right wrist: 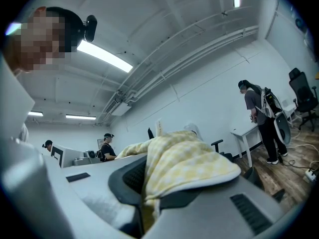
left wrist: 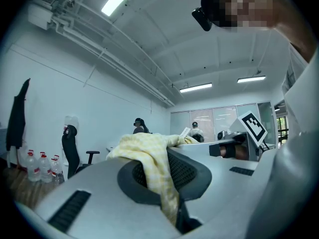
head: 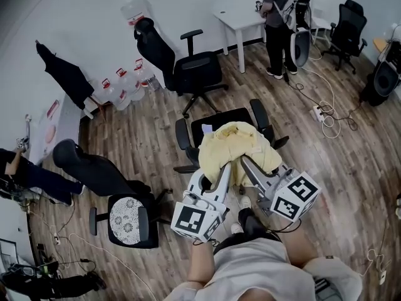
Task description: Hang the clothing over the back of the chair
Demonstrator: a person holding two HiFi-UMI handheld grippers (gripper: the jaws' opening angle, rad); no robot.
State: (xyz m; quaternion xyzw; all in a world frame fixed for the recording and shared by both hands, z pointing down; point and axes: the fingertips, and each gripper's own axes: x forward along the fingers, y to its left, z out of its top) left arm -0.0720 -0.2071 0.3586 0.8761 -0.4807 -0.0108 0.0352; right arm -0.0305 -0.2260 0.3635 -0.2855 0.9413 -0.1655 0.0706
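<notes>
The yellow checked clothing (head: 235, 144) sits mid-room, bunched over the back of the black office chair (head: 216, 123), whose seat and armrests show just beyond it. Both grippers have it. The left gripper (head: 224, 172) pinches a fold on the near left, its jaws closed narrow on cloth that trails down between them in the left gripper view (left wrist: 158, 169). The right gripper (head: 246, 165), just beside it, is clamped on the near right edge, the fabric mounded over its jaws in the right gripper view (right wrist: 185, 164).

Around them runs a dark wood-plank floor (head: 156, 115). To the near left stands a chair with a patterned cushion (head: 128, 218), and farther off another black chair (head: 185, 64). Water bottles (head: 124, 85) cluster by the white wall (head: 81, 17) at far left. A person (head: 276, 24) stands at a white desk (head: 241, 21) on the far side, with cables (head: 326, 115) strewn to the right.
</notes>
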